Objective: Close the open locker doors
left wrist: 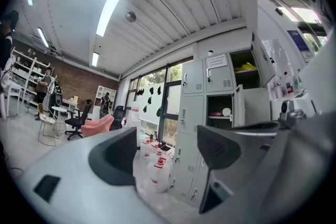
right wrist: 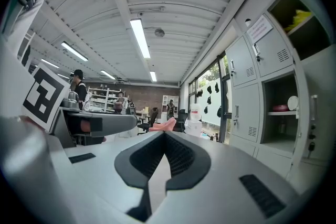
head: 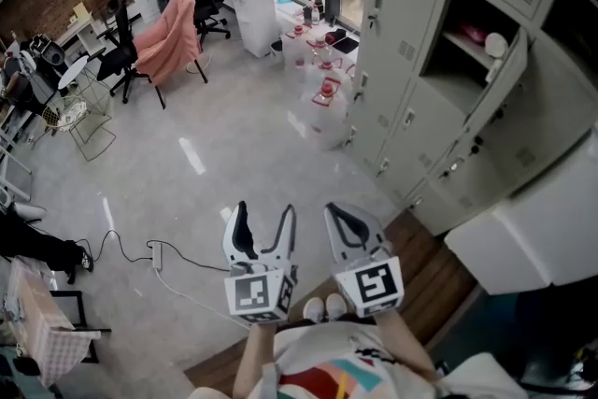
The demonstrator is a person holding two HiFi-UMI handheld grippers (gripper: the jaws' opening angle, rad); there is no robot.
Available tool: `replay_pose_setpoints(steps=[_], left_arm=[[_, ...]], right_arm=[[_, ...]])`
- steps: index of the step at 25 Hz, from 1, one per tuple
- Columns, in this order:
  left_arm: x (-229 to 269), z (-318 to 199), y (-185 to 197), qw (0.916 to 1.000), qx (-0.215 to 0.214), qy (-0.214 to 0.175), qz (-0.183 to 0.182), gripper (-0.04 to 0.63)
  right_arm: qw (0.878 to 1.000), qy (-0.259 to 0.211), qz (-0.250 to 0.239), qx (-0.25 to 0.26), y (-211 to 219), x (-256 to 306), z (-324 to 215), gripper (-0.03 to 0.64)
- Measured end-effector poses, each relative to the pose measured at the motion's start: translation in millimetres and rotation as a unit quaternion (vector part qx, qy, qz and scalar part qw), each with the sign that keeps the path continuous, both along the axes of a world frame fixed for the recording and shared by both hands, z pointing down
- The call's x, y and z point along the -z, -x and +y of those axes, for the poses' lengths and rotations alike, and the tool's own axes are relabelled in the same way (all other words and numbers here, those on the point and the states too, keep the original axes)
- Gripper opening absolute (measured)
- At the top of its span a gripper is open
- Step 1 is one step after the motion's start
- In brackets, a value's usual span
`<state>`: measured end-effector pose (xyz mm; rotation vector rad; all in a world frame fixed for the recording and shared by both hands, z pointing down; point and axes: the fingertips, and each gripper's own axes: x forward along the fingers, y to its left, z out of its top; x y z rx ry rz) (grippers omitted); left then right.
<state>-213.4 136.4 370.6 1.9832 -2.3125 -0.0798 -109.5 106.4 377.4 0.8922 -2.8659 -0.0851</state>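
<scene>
Left gripper point(head: 266, 212), jaws spread and empty, and right gripper point(head: 341, 215), clenched on nothing, hover above the floor, well apart from the lockers point(head: 402, 14). An open door point(head: 502, 78) juts from the bank's right side. The approach seems under way; next, a push on that door's outer face.

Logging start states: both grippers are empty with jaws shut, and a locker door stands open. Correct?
Not quite: the left gripper has its jaws apart, as the left gripper view shows. The right gripper is shut, both are empty, and a locker door stands open.
</scene>
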Motion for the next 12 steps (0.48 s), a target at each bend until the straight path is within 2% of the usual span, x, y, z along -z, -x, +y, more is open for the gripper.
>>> replay_pose_setpoints(steps=[6, 12], left_arm=[[-5, -7, -3, 0.9996, -0.020, -0.001, 0.018, 0.334], [-9, -26, -29, 0.9970, -0.073, 0.004, 0.022, 0.334]], right_arm=[[0.999, 0.000, 0.007, -0.032, -12, -4, -4, 0.006], [0.995, 0.000, 0.001, -0.098, -46, -4, -16, 0.006]])
